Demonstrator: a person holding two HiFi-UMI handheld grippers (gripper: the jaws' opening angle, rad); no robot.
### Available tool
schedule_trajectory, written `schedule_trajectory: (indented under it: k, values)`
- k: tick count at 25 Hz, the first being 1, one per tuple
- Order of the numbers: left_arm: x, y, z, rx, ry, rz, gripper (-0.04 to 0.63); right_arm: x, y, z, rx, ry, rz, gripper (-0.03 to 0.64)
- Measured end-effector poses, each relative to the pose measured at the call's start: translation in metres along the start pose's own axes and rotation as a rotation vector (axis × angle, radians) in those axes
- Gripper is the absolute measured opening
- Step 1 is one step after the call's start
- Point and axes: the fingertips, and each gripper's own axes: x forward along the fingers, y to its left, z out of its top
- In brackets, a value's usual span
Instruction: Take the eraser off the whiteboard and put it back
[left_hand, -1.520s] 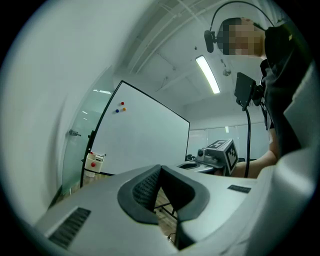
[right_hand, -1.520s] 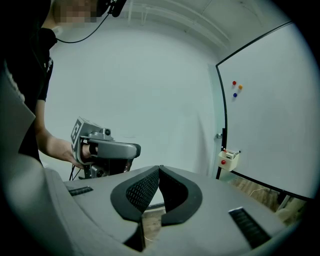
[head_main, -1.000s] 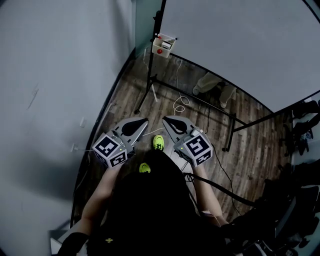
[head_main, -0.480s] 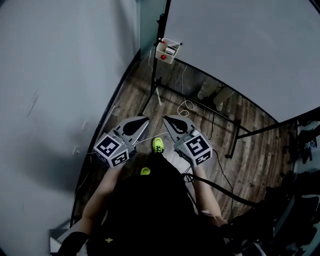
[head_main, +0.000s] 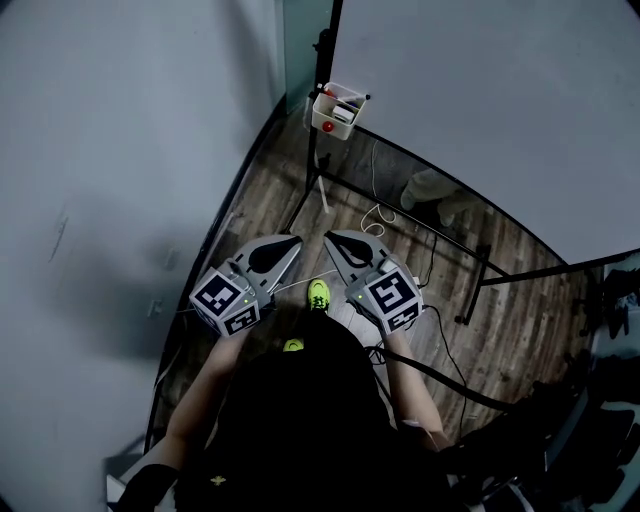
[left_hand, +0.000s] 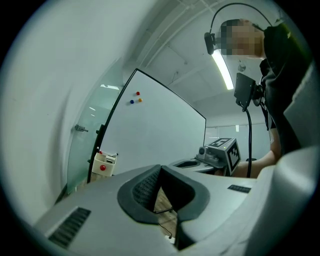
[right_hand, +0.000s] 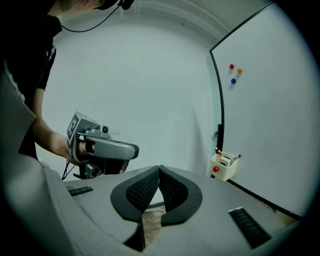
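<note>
Beside whiteboard (head_main: 480, 100) edge: cream holder (head_main: 337, 108); cables (head_main: 377, 213) on floor (head_main: 520, 300).

Grey wall (head_main: 110, 150), wooden plank floor (head_main: 520, 305)

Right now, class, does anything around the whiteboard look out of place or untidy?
Only the floor: a white cable lies looped loose by the whiteboard stand, and a black cable trails near the person's feet. Nothing else stands out.
</note>
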Motion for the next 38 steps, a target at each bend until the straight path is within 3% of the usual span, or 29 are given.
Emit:
schedule_trajectory:
  k: [12, 23, 38]
  values:
    - [0.064, 0.044, 0.005, -0.021, 0.028, 0.008, 0.026, 0.032, -0.069, 0.002, 0.004, 0.018, 0.034, -0.005]
    - [0.109, 0.086, 0.020, -0.010, 0.015, 0.066, 0.026, 0.052, -0.126, 0.011, -0.016, -0.001, 0.079, -0.003]
    - [0.133, 0.108, 0.018, -0.004, 0.027, 0.063, 0.026, 0.072, -0.157, 0.017, -0.048, 0.001, 0.053, 0.002]
